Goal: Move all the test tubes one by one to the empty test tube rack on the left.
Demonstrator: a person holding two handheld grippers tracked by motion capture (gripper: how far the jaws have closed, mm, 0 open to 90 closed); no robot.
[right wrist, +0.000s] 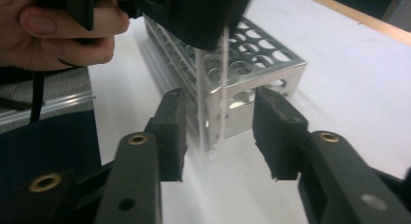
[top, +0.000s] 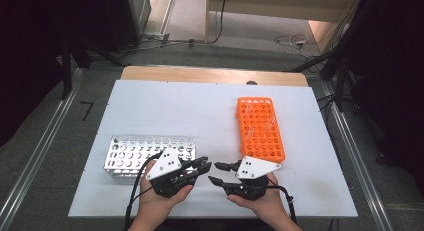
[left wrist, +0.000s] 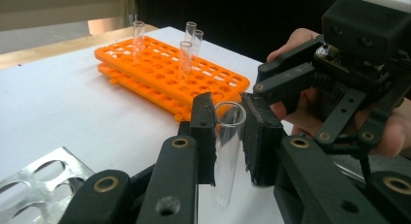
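Observation:
My left gripper [left wrist: 228,112] is shut on a clear glass test tube [left wrist: 227,156], which hangs upright between its pads, open mouth up. In the high view this gripper [top: 204,165] is near the table's front edge, tip to tip with my right gripper [top: 215,173]. In the right gripper view, my right gripper [right wrist: 220,105] stands open around the lower part of the same tube [right wrist: 212,112], with a gap on each side. An orange tube rack [top: 260,128] at the right holds a few tubes [left wrist: 186,56]. A metal rack [top: 150,153] sits at the left.
The racks rest on a white board [top: 165,111] over a wooden table. The metal rack [right wrist: 257,64] stands right behind the held tube. The person's hands grip both tools at the front edge. Cables trail off the near side.

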